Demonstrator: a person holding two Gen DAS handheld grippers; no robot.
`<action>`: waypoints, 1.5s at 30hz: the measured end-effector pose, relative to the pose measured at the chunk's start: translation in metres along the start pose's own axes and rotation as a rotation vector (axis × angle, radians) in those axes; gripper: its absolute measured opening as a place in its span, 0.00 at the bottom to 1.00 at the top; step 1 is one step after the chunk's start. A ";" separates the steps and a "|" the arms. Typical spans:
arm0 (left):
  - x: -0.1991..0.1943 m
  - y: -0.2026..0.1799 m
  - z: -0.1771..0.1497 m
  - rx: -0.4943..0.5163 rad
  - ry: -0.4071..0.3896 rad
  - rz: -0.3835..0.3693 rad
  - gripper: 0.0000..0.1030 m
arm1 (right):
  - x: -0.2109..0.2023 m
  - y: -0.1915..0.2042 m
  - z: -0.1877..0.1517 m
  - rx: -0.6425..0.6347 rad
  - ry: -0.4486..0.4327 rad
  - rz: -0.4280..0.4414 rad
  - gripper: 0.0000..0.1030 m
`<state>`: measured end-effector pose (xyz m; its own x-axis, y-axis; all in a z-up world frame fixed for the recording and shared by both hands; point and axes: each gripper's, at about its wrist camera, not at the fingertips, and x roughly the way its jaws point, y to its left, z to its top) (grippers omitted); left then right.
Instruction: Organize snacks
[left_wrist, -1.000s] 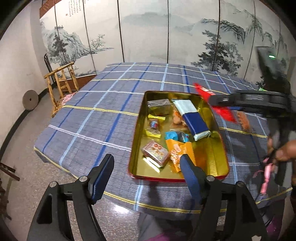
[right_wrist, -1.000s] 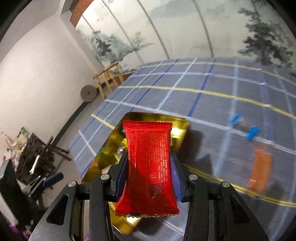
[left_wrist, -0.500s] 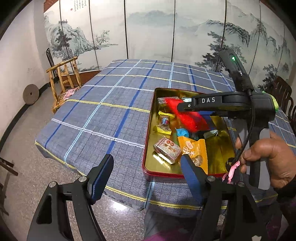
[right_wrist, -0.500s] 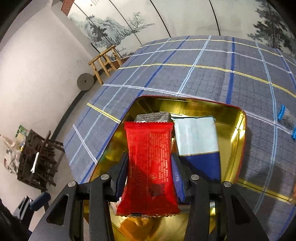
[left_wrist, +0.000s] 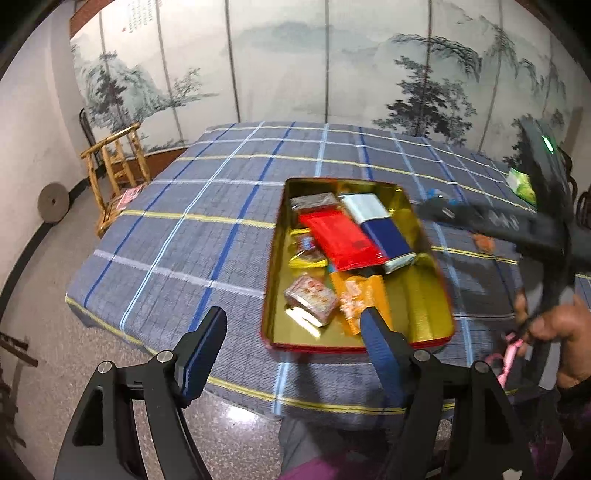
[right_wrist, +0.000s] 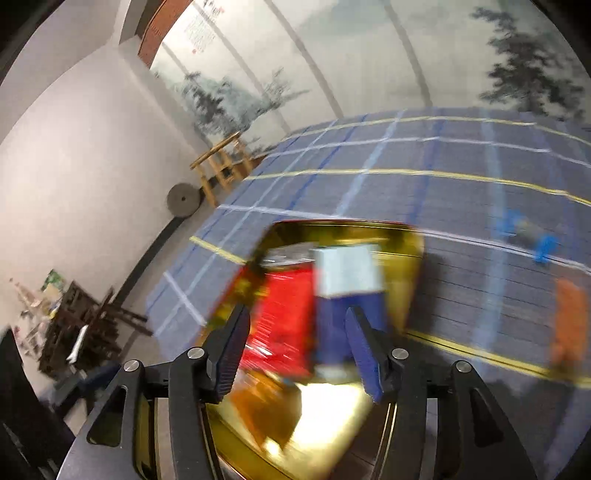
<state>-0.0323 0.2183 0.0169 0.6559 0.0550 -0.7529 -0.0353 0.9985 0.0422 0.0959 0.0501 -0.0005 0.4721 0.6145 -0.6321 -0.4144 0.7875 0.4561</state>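
- Left gripper (left_wrist: 293, 338): jaws apart, nothing between them; it hangs over the near edge of the table, pointing down at the tin.
- Plaid tablecloth (left_wrist: 207, 221): blue-grey with blue, white and yellow lines, spread ahead of both sets of jaws.
- Gold tin (left_wrist: 428, 314): red outer rim, open, lying on the cloth just beyond the left gripper's right finger (left_wrist: 380, 350); in the right wrist view its gold floor (right_wrist: 332, 435) lies directly under the right jaws.
- Pink-patterned packet (left_wrist: 312, 297): in the tin, just ahead of the left jaws' gap.
- Orange packet (left_wrist: 360, 295): beside the pink-patterned one, partly behind the left gripper's right finger.
- Red packet (left_wrist: 340, 240): lying flat in the tin, further ahead of the left jaws, touching the blue-and-white packet; in the right wrist view it sits below and ahead of the right jaws' gap, blurred (right_wrist: 288, 314).
- Blue-and-white packet (left_wrist: 382, 229): lengthwise in the tin, right of the red packet.
- Right gripper (right_wrist: 295, 350): jaws have just been opening and now stand apart; the red packet is free of the pads, lying in the tin. In the left wrist view its body is a dark blur right of the tin.
- Blue-wrapped sweets (right_wrist: 532, 236): on the cloth, well right of the right jaws.
- Orange item (right_wrist: 570, 317): on the cloth at far right, blurred.
- Person's hand (left_wrist: 565, 332): gripping the right gripper's handle.
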 end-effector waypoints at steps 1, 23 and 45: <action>-0.001 -0.006 0.002 0.017 -0.005 -0.003 0.69 | -0.011 -0.011 -0.005 0.002 -0.015 -0.035 0.57; 0.001 -0.127 0.030 0.264 -0.052 -0.017 0.80 | -0.144 -0.229 -0.072 0.230 -0.079 -0.599 0.86; 0.041 -0.190 0.039 0.376 0.005 -0.014 0.81 | -0.131 -0.223 -0.073 0.171 -0.034 -0.639 1.00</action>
<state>0.0309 0.0308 0.0041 0.6506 0.0423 -0.7582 0.2532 0.9292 0.2691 0.0691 -0.2098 -0.0652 0.6097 0.0223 -0.7923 0.0837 0.9922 0.0923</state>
